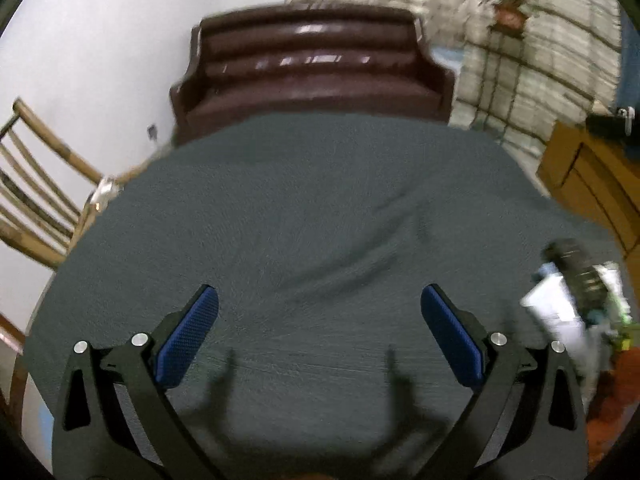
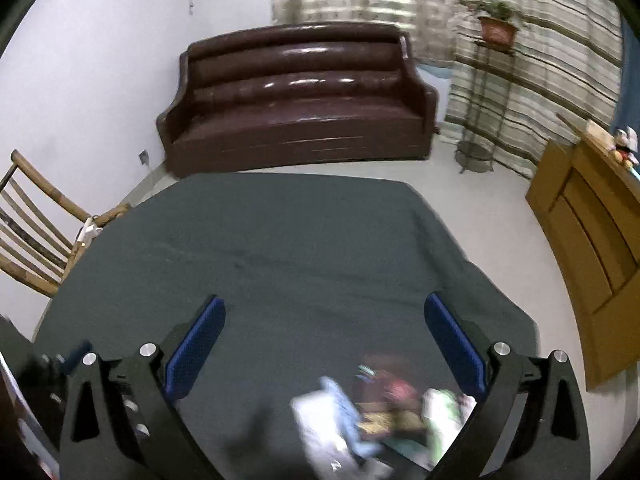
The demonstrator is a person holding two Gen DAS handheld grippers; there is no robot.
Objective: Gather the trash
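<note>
Grey cloth covers the desk [image 1: 304,216], room behind it blurry. Wooden chair [image 1: 36,196] at left edge of frame, brown sofa [image 1: 316,72] top centre, striped curtains and potted plant [image 2: 496,26] upper right, wooden cabinet [image 2: 588,232] at right. Left gripper [image 1: 319,332] spread wide over bare cloth, pinching nothing. Right gripper [image 2: 325,344] also spread wide, nothing between its pads. Trash [image 2: 384,412], a blurred pile of wrappers and paper, lies on the desk at bottom centre-right of the right wrist view, below the gripper; in the left wrist view it sits at the right edge.
</note>
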